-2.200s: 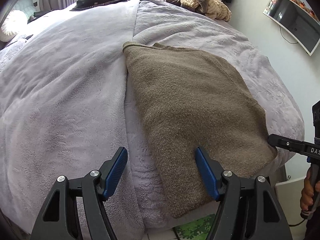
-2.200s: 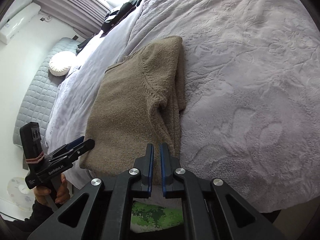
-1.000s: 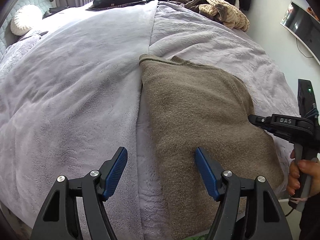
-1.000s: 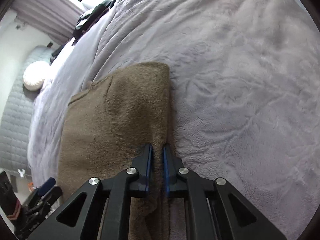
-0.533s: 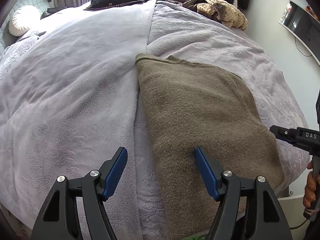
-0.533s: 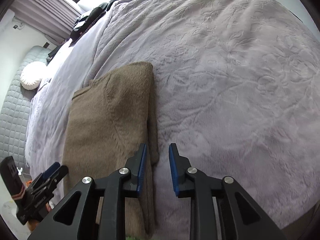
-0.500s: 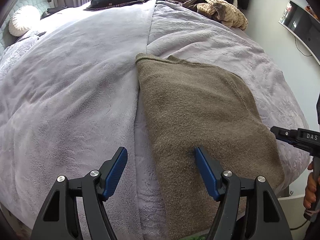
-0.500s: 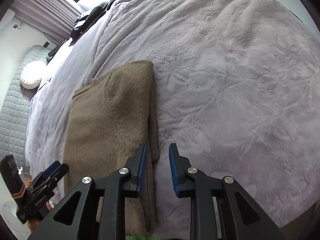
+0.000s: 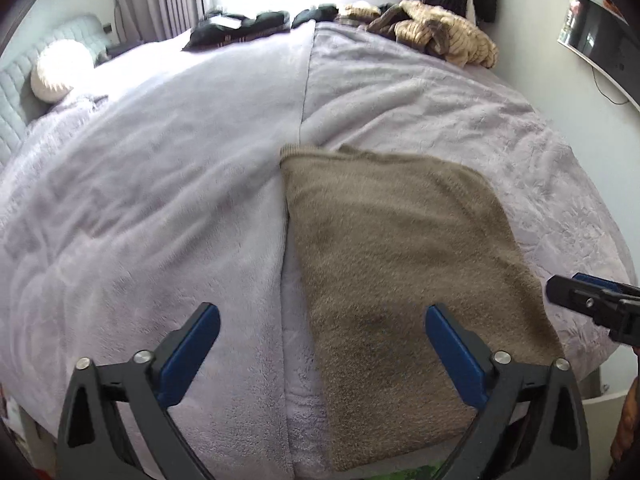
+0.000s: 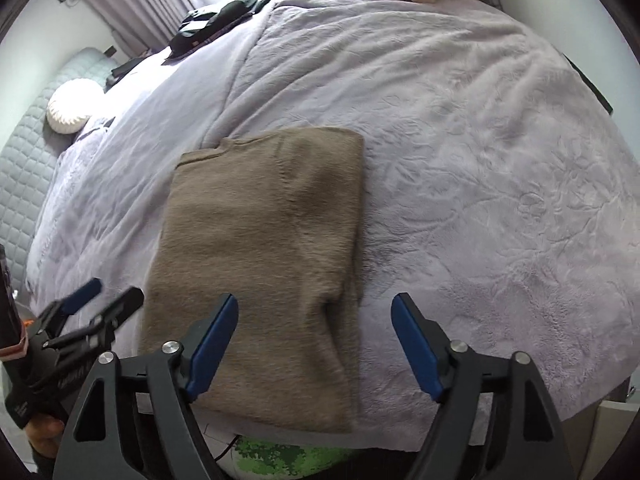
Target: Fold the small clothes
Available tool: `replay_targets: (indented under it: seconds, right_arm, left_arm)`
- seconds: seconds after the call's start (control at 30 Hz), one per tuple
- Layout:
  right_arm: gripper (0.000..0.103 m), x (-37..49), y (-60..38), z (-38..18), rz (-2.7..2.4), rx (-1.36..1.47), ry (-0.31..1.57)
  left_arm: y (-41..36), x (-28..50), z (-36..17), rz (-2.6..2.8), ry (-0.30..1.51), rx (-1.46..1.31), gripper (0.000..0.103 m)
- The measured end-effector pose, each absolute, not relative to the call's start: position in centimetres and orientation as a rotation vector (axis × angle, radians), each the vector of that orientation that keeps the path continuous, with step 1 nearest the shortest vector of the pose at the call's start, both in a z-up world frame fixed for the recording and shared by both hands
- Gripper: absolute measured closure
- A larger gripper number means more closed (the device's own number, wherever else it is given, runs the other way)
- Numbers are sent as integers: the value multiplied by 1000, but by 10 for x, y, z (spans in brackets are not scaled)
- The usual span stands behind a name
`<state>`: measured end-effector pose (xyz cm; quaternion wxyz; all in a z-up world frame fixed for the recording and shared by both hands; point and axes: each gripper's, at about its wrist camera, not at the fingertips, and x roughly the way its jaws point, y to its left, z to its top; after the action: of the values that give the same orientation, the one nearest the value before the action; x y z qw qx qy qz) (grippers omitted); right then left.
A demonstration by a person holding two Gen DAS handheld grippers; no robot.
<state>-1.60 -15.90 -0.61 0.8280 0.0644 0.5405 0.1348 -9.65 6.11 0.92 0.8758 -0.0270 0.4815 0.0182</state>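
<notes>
A brown knit sweater [image 9: 400, 264] lies folded into a flat rectangle on the lilac bedspread [image 9: 160, 200], near the bed's front edge. My left gripper [image 9: 320, 332] hangs above the sweater's left edge, its jaws opening wide, nothing between them. From the right wrist view the same sweater [image 10: 260, 248] lies flat, its right fold edge under my right gripper [image 10: 314, 328]. The right jaws are opening above the cloth and no pad presses on it. The right gripper's tip [image 9: 588, 300] shows at the right rim, and the left gripper [image 10: 100, 304] at the lower left.
A heap of tan knitwear [image 9: 436, 32] and dark clothes [image 9: 240, 26] lie at the far edge of the bed under the window. A round white cushion [image 9: 56, 68] rests by the padded headboard. A wall screen [image 9: 600, 36] hangs on the right. A green patterned floor mat [image 10: 288, 456] shows below the bed.
The right gripper has let go of the sweater's right edge, opened wide and lifted back from it. The left gripper's jaws have spread wider. The sweater now lies flat.
</notes>
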Motion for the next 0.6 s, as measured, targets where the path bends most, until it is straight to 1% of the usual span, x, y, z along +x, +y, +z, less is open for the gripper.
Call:
replay_targets:
  seconds: [0.03, 0.07, 0.13, 0.37, 0.6]
  right_arm:
    - [19, -18, -157, -5, 291, 139, 1146]
    - [10, -20, -154, -5, 295, 135, 1144]
    - [0, -22, -149, -4, 293, 118, 1130]
    - [0, -30, -138, 1, 208, 38, 1085]
    - [0, -35, -130, 3, 171, -21, 1078]
  left_arm:
    - [60, -97, 10, 39, 1005, -47, 0]
    - [58, -98, 11, 34, 1006, -42, 0]
    - [56, -99, 11, 23, 1012, -47, 0]
    - [53, -101, 5, 58, 1046, -59, 0]
    - [53, -101, 5, 102, 1038, -46, 0]
